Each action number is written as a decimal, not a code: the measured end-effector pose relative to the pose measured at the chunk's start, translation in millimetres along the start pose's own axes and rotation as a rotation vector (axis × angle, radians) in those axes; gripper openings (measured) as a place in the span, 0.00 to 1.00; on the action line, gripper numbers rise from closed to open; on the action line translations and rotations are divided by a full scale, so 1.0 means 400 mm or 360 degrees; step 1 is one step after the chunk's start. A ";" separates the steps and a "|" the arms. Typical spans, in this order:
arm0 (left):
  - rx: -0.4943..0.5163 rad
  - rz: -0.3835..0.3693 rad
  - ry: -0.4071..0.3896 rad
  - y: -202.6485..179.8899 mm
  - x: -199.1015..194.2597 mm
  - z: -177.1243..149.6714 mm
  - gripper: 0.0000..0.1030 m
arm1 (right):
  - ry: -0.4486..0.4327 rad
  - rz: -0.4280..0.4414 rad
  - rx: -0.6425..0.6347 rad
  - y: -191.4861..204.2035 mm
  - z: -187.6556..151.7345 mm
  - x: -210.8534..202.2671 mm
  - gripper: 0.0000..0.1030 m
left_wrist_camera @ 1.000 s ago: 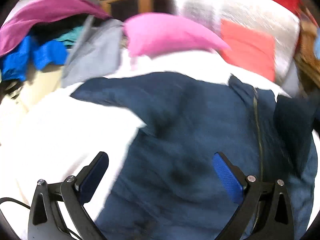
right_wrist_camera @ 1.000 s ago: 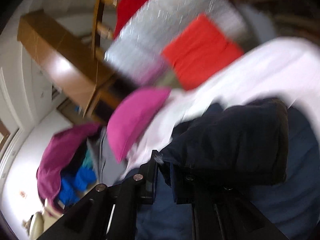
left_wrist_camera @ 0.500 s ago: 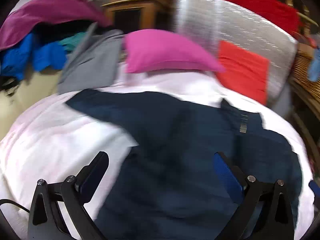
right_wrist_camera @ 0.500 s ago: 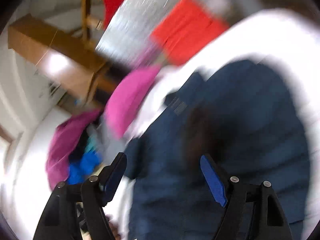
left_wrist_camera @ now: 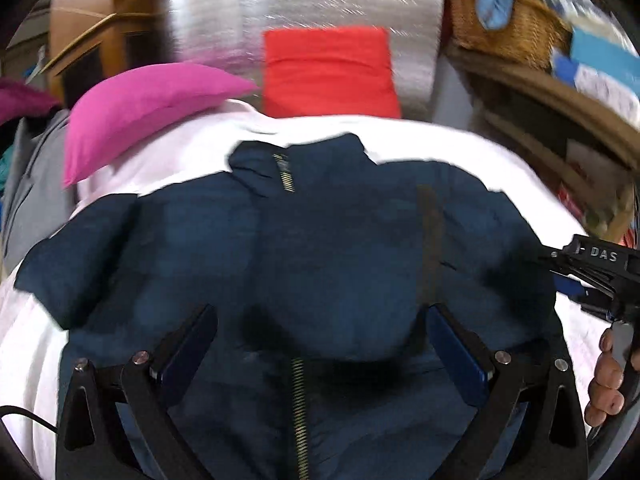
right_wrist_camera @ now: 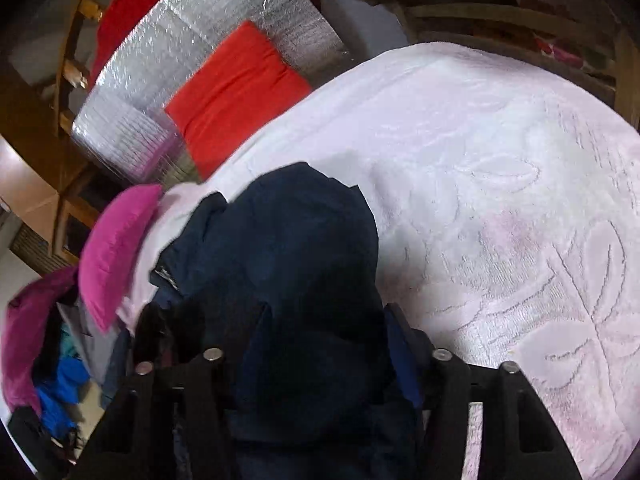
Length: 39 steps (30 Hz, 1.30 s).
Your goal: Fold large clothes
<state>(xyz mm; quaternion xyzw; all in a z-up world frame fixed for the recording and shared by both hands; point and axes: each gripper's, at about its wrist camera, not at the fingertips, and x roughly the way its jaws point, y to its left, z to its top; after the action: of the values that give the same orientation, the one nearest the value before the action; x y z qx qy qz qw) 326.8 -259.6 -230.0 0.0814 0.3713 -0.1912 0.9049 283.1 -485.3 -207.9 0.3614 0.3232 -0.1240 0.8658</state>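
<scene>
A dark navy zip-up jacket lies spread on the white bedspread, collar toward the pillows, with a fold of its cloth lying across the middle. My left gripper is open just above the jacket's zipper area, holding nothing. My right gripper sits over a bunched part of the navy jacket; cloth fills the gap between its fingers. The right gripper also shows at the right edge of the left wrist view, with the person's hand on it.
A pink pillow, an orange-red cushion and a silver foil panel stand at the bed's head. A pile of clothes lies at the left. A wicker basket sits on wooden shelves at the right.
The right gripper, open over the jacket half a second ago, has dropped low onto its right side with cloth now bunched between its fingers. The left gripper stayed open and swung right toward the collar.
</scene>
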 end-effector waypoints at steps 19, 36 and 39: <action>-0.0334 0.0105 -0.0244 0.365 -0.228 0.042 0.70 | -0.0042 -0.0190 -0.0103 0.008 -0.030 -0.011 0.35; -0.1288 0.0121 0.0021 0.917 -0.129 -0.121 0.71 | 0.0167 0.0044 -0.0476 0.213 -0.179 0.086 0.46; -0.1520 -0.0081 0.0027 0.957 -0.083 -0.153 0.71 | 0.0109 0.0095 -0.0466 0.220 -0.174 0.058 0.46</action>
<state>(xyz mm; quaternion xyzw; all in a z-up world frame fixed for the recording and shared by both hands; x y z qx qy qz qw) 421.5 117.4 -248.0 -0.3511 0.4270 -0.0207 0.8330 307.3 -373.4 -211.8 0.2446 0.3563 -0.0372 0.9010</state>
